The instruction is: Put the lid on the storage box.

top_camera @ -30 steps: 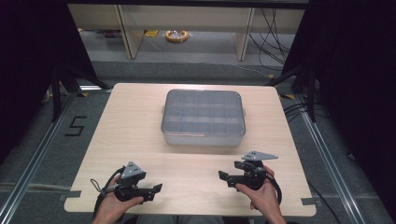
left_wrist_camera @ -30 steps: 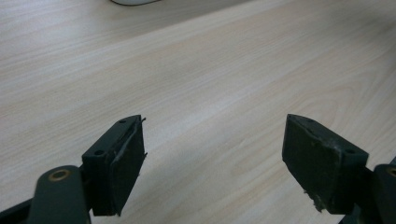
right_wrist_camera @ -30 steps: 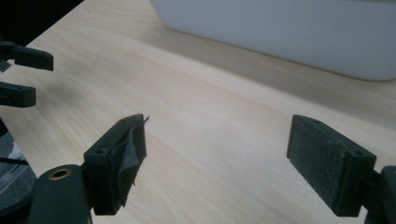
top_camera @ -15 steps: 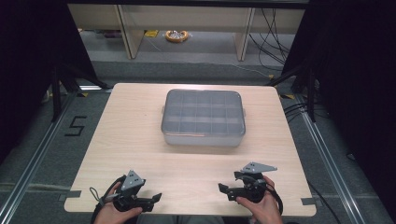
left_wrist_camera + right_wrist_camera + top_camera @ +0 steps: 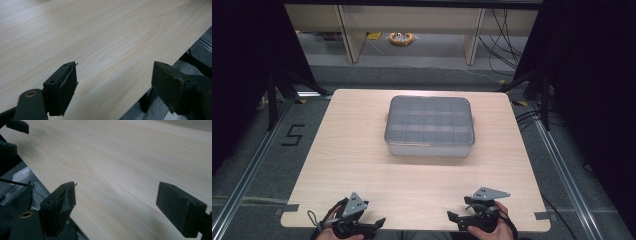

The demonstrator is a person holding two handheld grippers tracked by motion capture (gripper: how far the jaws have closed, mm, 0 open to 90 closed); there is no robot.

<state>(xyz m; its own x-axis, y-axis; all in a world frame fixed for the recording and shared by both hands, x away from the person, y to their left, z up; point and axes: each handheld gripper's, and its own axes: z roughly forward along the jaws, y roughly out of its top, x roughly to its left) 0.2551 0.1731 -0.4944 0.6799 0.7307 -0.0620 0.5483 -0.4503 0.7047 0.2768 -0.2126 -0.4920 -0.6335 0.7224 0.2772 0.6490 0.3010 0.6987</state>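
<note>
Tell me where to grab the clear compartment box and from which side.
Take the compartment box by its two short ends, where small tabs stick out, one gripper from each side. It lies flat and wide with its lid shut, probably too broad for one jaw span. Both the left gripper and right gripper are open.

A single figure "5" (image 5: 293,135) is marked in dark tape on the grey floor (image 5: 257,150), well left of the table (image 5: 357,165).

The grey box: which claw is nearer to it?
Right, slightly. The right claw sits below the box, at its right corner; the left claw is farther, below-left.
</note>
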